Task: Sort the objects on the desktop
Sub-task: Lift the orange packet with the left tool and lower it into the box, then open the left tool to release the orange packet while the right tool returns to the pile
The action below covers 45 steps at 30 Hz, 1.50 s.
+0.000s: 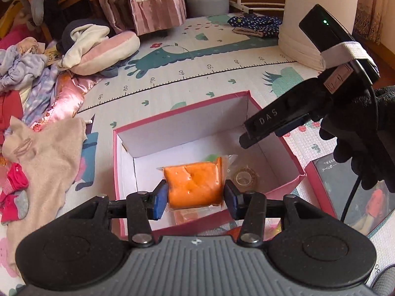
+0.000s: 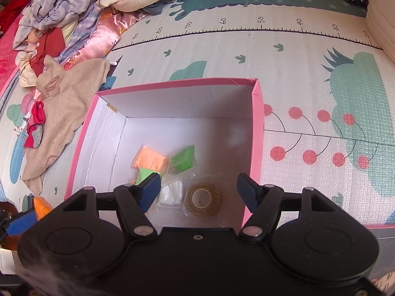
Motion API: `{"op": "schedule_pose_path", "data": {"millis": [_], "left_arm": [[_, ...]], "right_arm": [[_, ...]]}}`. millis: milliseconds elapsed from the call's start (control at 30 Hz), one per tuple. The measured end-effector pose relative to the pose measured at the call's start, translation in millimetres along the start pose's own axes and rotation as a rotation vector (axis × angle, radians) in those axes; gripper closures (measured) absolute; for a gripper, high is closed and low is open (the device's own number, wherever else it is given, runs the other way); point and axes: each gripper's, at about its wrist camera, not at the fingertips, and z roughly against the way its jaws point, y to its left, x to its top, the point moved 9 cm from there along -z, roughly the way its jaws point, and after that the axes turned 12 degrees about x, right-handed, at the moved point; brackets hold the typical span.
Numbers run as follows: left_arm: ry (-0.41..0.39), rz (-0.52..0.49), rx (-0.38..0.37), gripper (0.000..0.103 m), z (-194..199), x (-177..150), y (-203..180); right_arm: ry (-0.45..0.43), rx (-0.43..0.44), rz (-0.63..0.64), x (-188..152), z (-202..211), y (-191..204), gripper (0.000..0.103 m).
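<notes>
My left gripper (image 1: 195, 201) is shut on an orange clay packet (image 1: 193, 186) in clear wrap and holds it above the near edge of the pink box (image 1: 118, 172). The box is white inside. My right gripper (image 2: 197, 193) is open and empty above the same box (image 2: 81, 133); its black body also shows at the right of the left wrist view (image 1: 271, 123). In the box lie a pale orange packet (image 2: 150, 160), green packets (image 2: 184, 157), a white packet (image 2: 170, 193) and a roll of gold tape (image 2: 203, 198).
The box stands on a patterned play mat (image 2: 296, 74). A beige cloth (image 2: 64, 113) and a heap of clothes (image 2: 54, 24) lie to the left. A cushion (image 1: 106, 51) lies behind them. A book (image 1: 358, 192) lies right of the box.
</notes>
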Motion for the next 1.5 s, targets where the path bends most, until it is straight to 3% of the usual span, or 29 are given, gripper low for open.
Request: {"op": "schedule_pose_path", "data": {"millis": [100,233,633,900,1167,1500], "left_arm": [[-0.008,-0.047,0.013,0.056,-18.2,18.2,4.0],[0.032,-0.026,0.003,0.056,-51.5,27.8,12.0],[0.222,0.093,-0.081,0.056,-150.4,3.5,21.7],[0.289,0.127,-0.104,0.056,-177.6,0.5,19.7],[0.327,0.169,-0.149,0.056,-197.6,4.0,12.2],[0.356,0.212,-0.19,0.056,-215.2,8.3,4.6]], "right_arm": [[0.002,0.003,-0.003,-1.4,-1.7,-1.3,0.034],[0.001,0.004,-0.022,-2.6,-3.4,-7.0,0.034],[-0.029,0.035,-0.012,-0.1,9.9,-2.0,0.034],[-0.034,0.073,0.069,3.1,15.7,24.7,0.034],[-0.071,0.105,0.189,-3.7,52.9,58.0,0.034],[-0.029,0.038,0.193,-57.7,84.4,57.2,0.034]]}}
